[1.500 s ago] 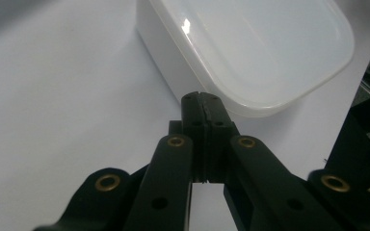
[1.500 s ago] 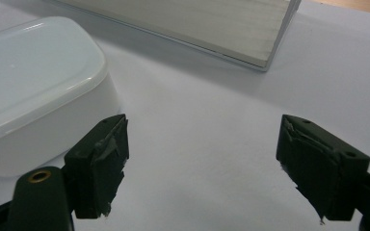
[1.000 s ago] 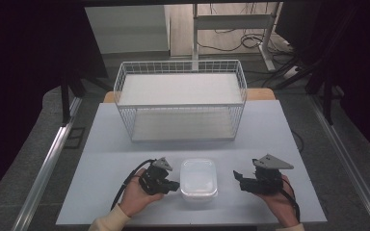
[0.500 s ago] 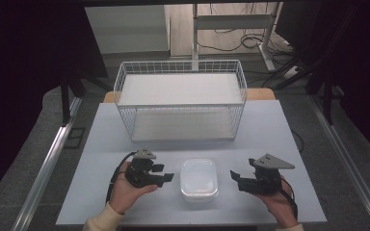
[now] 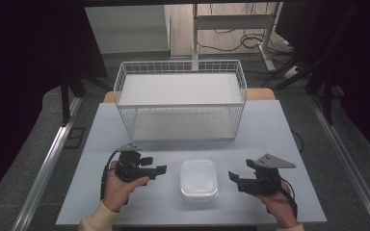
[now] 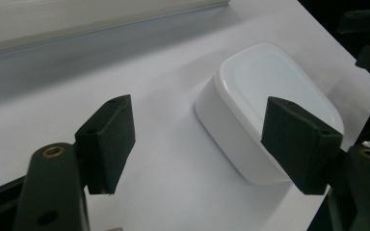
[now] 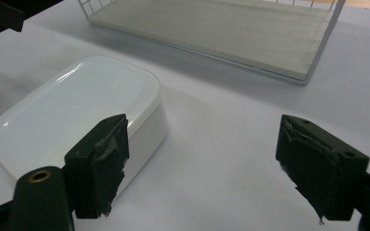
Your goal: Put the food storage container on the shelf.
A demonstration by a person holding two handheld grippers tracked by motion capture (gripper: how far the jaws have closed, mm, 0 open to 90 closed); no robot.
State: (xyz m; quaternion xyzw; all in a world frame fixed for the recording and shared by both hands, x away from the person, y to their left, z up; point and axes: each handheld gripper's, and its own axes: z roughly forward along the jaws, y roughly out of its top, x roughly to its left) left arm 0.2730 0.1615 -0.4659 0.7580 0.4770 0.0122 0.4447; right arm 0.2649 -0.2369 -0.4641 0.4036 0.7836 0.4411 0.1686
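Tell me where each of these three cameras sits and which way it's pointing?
High view: above the person's side, looking forward and down on the table, wire basket and white lidded box; both hands and forearms show.
Left gripper view: rides the left gripper, facing the box; its black fingers stand apart.
Right gripper view: rides the right gripper, facing box and basket.
All share the box.

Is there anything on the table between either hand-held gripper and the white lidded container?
Nothing visible. The white lidded container sits on bare table between the left hand-held gripper and the right hand-held gripper, both open. The wire basket stands farther back.
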